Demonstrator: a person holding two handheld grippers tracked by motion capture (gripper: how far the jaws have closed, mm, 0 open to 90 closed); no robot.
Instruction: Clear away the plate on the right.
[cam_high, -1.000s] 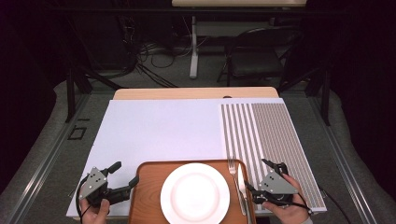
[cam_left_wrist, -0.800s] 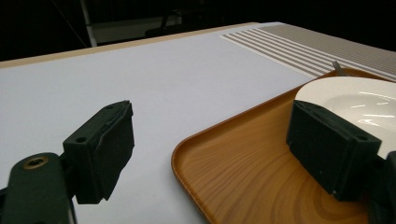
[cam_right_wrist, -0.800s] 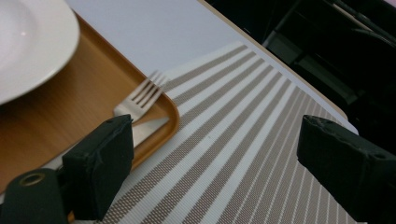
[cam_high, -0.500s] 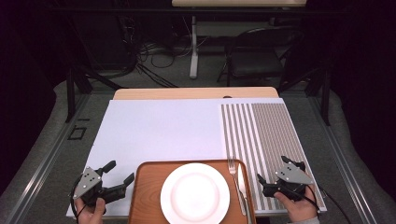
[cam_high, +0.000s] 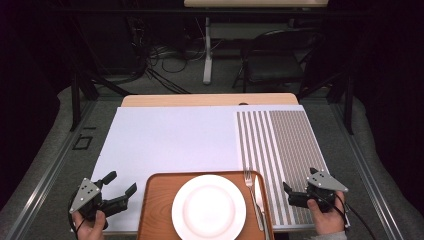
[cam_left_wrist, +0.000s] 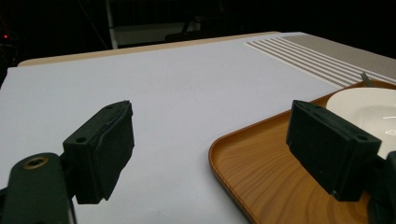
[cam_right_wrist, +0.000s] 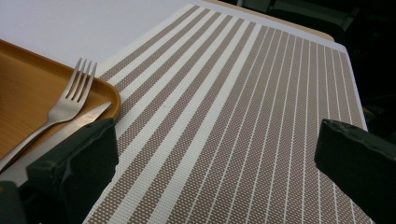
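A brown wooden tray (cam_high: 157, 210) sits at the bottom middle of the high view, on a big white mat (cam_high: 170, 145). A round white plate (cam_high: 208, 207) lies in the middle of the tray. A fork (cam_high: 251, 192) and a knife (cam_high: 259, 200) lie side by side on the tray, just right of the plate.

At the bottom left of the high view, the left gripper (cam_high: 122, 184) is held in a hand (cam_high: 89, 227) just beside the tray's left edge. Its jaws are spread wide apart and hold nothing. In the left gripper view, one jaw hangs over the white mat and the other over the tray's corner.

At the bottom right, the right gripper (cam_high: 290, 192) is held in the other hand (cam_high: 327, 220), over a striped brown and white mat (cam_high: 285, 145). In the right gripper view, its jaws are far apart and hold nothing, and the fork (cam_right_wrist: 65, 105) and knife (cam_right_wrist: 60, 135) lie at the left.

A dark chair (cam_high: 280, 60) stands far back, at the top of the high view.
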